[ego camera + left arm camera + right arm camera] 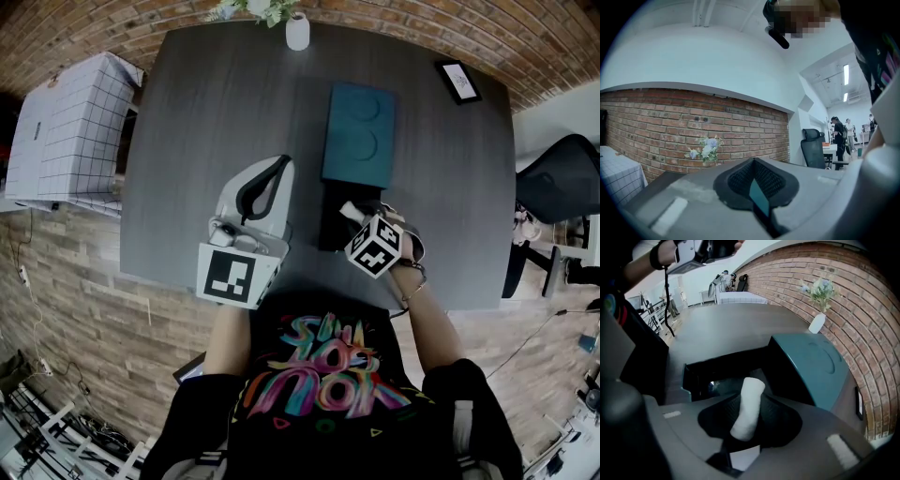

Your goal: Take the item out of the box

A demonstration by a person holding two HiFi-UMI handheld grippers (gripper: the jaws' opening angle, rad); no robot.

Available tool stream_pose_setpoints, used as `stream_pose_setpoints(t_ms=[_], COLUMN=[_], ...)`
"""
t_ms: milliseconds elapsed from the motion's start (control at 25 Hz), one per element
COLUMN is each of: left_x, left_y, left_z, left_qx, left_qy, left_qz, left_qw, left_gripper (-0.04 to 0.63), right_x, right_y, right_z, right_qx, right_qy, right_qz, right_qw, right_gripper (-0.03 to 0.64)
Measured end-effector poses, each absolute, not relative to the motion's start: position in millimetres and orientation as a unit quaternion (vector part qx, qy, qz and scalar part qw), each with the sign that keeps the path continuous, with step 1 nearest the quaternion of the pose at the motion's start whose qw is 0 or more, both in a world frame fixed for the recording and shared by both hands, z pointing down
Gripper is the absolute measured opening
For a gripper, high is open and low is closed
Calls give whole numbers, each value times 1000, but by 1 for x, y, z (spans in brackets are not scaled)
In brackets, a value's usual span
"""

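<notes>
In the head view the right tongs (354,214) are largely covered by their marker cube (378,246) and the hand behind it, so only a pale end of the white roll (350,208) shows there. The right gripper view tells us more: the tongs (751,399) pinch the white roll (749,408) between their pads, and it stands up between them just over the open box (693,373). The inside of the box (333,225) is too dark for us to make out anything in it. What the roll is made of we cannot tell.

The left tongs (279,164) are held level over the desk (206,103) to the left of the box, tips pressed together with nothing between them. In the left gripper view a teal sliver shows low behind the closed tips (753,161), and we cannot say what it is.

The desk is dark grey. The teal lid (359,131) lies flat on it, touching the far side of the box. A white vase (297,31) with flowers stands at the far edge and a small framed picture (458,81) lies near the far right corner. Behind runs a brick wall (670,122). A checked cloth (70,131) covers something to the left, and a dark office chair (558,178) sits to the right. A few people far off in the left gripper view are too small to describe.
</notes>
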State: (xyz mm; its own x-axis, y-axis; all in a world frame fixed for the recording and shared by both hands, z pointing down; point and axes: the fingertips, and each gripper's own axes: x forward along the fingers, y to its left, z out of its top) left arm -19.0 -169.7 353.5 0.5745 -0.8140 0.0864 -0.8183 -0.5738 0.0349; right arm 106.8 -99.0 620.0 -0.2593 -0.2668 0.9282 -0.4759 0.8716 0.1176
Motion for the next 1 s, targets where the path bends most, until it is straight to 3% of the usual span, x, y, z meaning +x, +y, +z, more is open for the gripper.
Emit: stream_pose_setpoints(t_ms=[1000], left_x=[-21], left_y=[-168], left_z=[349], left_qx=[886], left_qy=[-462], left_qz=[26], left_qw=[29], left_gripper=[-3], right_x=[99], right_y=[-105], right_z=[590], right_qx=[269], right_qy=[-817], right_qz=[96], right_qw=[500], right_gripper=[120])
